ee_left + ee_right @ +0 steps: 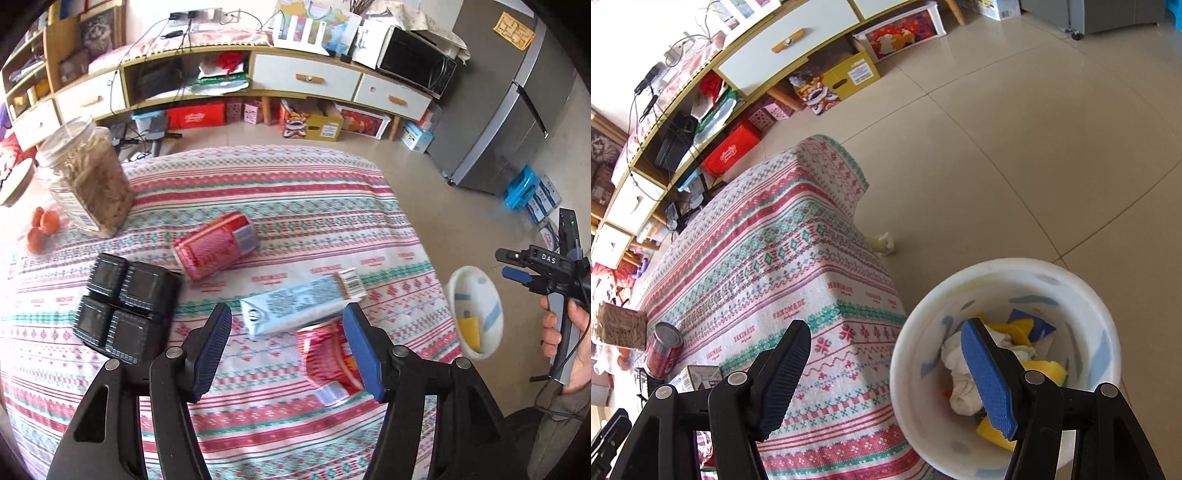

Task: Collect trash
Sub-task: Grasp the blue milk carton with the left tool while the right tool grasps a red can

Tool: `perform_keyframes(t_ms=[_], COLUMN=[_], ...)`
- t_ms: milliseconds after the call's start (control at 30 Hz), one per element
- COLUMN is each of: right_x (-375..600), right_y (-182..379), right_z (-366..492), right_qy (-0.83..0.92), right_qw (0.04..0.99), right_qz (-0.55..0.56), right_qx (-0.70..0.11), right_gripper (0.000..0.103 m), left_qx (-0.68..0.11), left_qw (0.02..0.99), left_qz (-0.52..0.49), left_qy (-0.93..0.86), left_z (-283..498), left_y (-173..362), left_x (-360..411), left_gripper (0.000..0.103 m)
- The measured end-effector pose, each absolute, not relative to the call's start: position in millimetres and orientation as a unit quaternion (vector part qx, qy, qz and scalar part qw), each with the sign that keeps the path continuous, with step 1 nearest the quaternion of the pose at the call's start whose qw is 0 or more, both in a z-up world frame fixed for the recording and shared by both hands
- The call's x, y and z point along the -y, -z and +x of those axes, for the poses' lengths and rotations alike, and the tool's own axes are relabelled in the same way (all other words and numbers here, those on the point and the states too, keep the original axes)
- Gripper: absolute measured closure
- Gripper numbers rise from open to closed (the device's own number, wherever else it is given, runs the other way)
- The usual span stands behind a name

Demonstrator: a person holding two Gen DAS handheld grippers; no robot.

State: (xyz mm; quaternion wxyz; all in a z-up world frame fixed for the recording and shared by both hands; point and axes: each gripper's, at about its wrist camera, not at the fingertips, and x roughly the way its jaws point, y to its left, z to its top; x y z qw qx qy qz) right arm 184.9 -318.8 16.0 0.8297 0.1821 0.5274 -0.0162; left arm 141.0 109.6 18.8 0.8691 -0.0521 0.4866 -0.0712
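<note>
A low tabletop (258, 177) draped in a red-and-green patterned cloth stands on a tiled floor (1034, 147), with a long cabinet (306, 77) and a grey fridge (517, 110) behind it. The left tool (288, 349) hangs released over the near side of the cloth, jaws wide apart and gripping nothing. Between its fingers lies a pale blue wrapper (295, 308), overlapping a crushed red can (328, 362) that sits just by the right finger. A second red can (216, 245) lies on its side farther in, near a black tray (125, 314). A clear jar (86, 177) and some oranges (42, 227) occupy the far left corner. Off the right edge of the tabletop, a white bin (1004, 365) stands on the floor, holding crumpled white tissue (960, 376) and yellow and blue scraps. The right tool (890, 376) hovers released, one finger above the cloth's edge, the other over the bin's mouth. A wad of paper (884, 242) lies on the floor beside the tabletop.
</note>
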Motion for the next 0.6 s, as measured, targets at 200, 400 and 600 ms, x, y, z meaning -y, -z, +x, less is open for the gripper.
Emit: perform_keyframes(t_ms=[200,400,600], right_x=[277,236,204], right_y=[4,22,34], right_z=[196,199,198], right_qy=[-0.014,-0.040,-0.058], right_qw=[0.814,0.804,0.800], right_qz=[0.144,0.099,0.053], right_qx=[-0.563,-0.584,-0.595], right_gripper=[0.031,0.031,0.031], left_qx=[-0.476,-0.479,-0.482], left_qw=[0.875,0.862,0.841], left_qz=[0.029,0.115,0.186], left_qy=[0.079,0.117,0.161], left_z=[152,162,171], left_y=[2,17,27], left_x=[-119,-98,-81], left_gripper=[0.037,0.037,0.037])
